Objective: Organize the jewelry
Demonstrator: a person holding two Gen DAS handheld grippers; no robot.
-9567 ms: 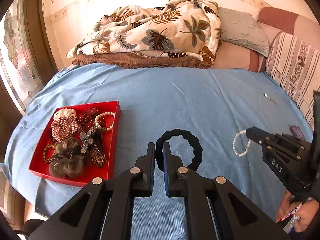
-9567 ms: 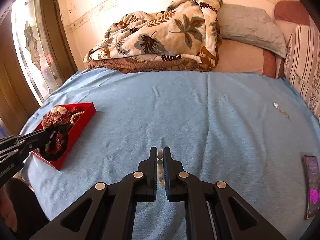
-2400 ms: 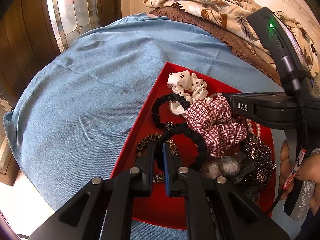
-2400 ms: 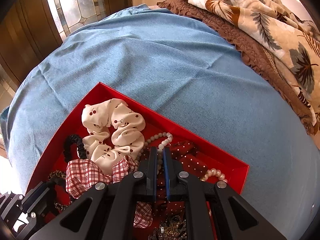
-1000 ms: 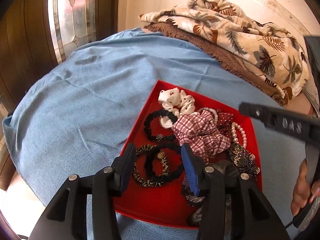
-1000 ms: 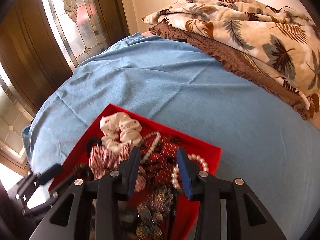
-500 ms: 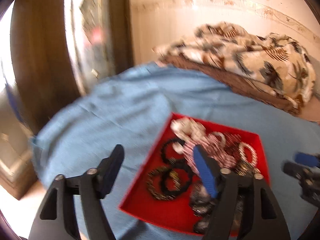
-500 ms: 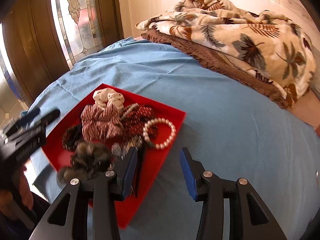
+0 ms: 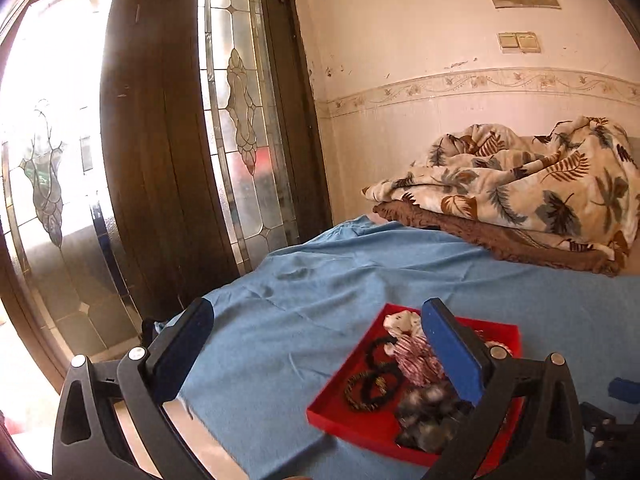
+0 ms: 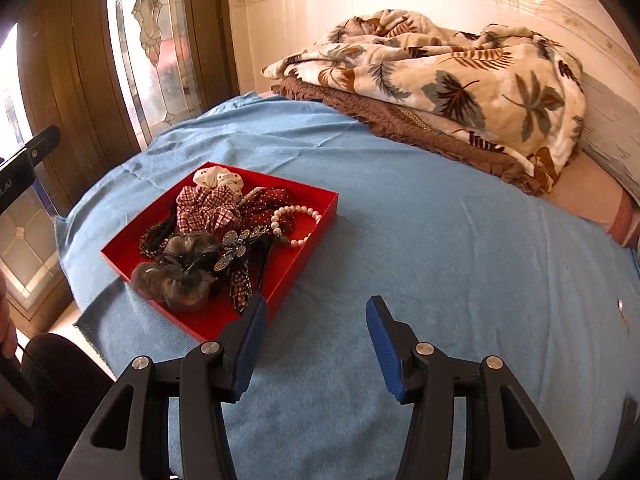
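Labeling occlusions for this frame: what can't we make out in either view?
- Left wrist view: right side of the tray hidden behind the left tool finger; hairpieces blurred.
- Left wrist view: right tool cut off by the frame edge.
- Right wrist view: small metal item on the sheet, too small to identify.
- Right wrist view: tray items under the checked scrunchie are hidden.

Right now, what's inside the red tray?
The red tray holds a plaid scrunchie, white spotted scrunchie, pearl bracelet, brown hairpieces and a flower clip. Whatever lies beneath them is covered.
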